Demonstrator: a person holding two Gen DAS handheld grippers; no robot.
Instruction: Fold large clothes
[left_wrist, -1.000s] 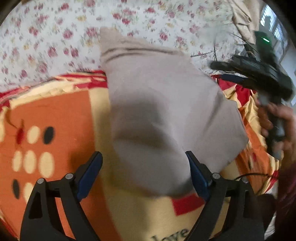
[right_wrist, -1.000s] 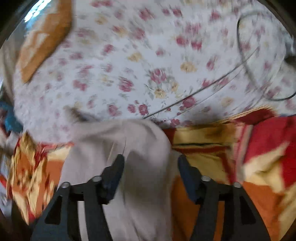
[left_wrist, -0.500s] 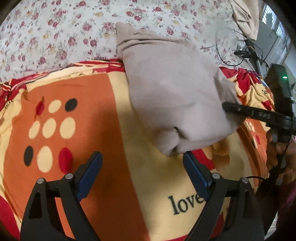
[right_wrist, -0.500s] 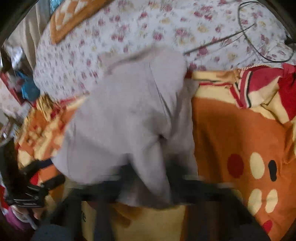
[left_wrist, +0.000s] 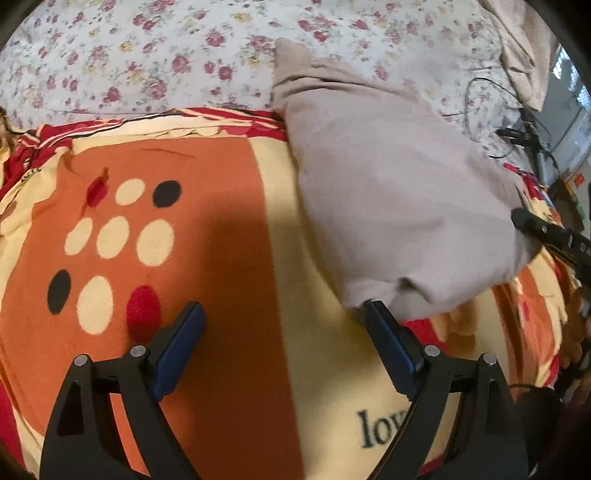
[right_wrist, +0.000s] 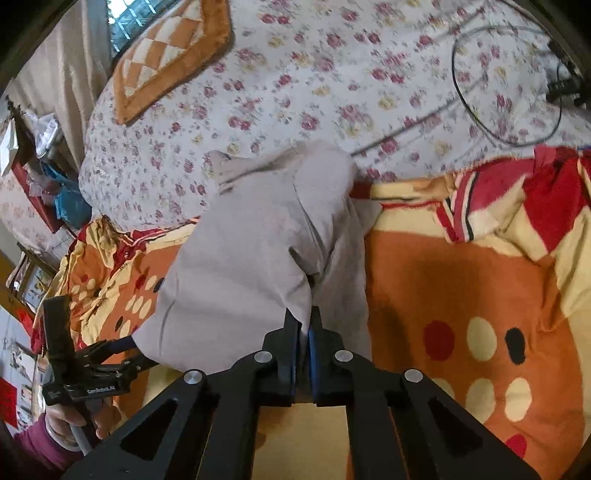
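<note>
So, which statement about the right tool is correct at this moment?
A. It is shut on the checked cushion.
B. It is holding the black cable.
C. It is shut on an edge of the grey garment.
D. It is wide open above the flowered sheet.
C: in the right wrist view the right tool has its jaws together, pinching a fold of the grey garment over the orange blanket.

The right claw (right_wrist: 303, 328) is clamped on a fold of the grey garment (right_wrist: 251, 258), which lies on an orange dotted blanket (right_wrist: 461, 295) beside the floral bedsheet (right_wrist: 314, 92); the left claw (right_wrist: 122, 350) sits at its far edge
</note>
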